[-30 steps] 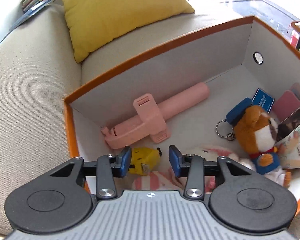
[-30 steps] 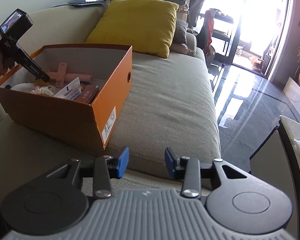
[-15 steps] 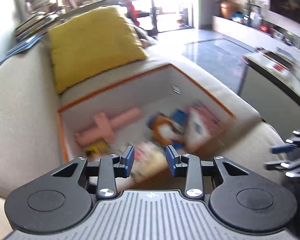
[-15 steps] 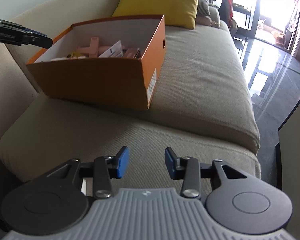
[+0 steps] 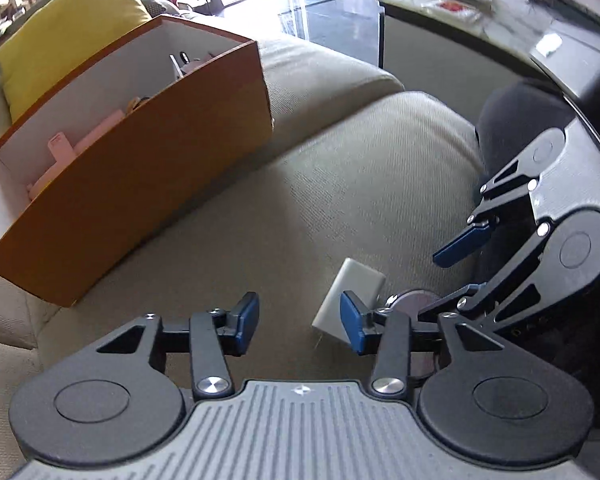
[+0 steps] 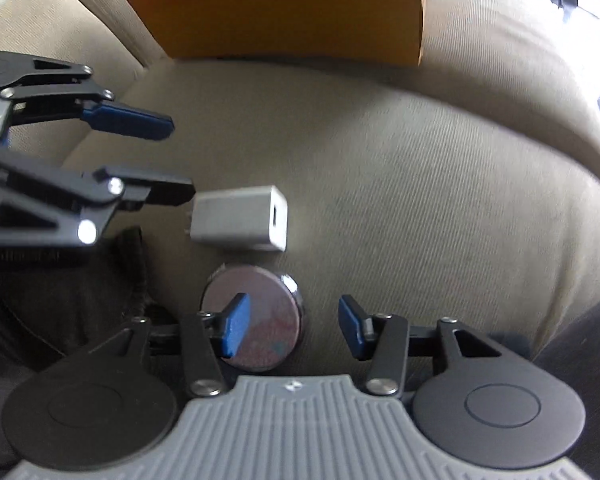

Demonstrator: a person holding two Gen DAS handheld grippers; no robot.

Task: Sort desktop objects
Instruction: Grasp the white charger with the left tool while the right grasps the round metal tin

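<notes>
A white USB charger block (image 5: 350, 294) (image 6: 240, 220) lies on the beige sofa seat (image 5: 320, 184). A round silver disc (image 6: 256, 318) lies just beside it, also partly seen in the left wrist view (image 5: 414, 300). My left gripper (image 5: 298, 322) (image 6: 176, 156) is open and empty, its right finger at the charger's edge. My right gripper (image 6: 288, 330) (image 5: 448, 276) is open and empty, its left finger over the disc. The orange box (image 5: 140, 184) (image 6: 300, 12) holds a pink gadget (image 5: 68, 152) and other items.
A yellow pillow (image 5: 64, 20) leans on the sofa back behind the box. A dark cloth (image 6: 68, 292) lies at the seat's near left. A dark table (image 5: 480, 40) and glossy floor lie past the sofa's edge.
Both grippers have left the box area and come down low over the seat, close to the charger and disc, facing each other. Both stay open.
</notes>
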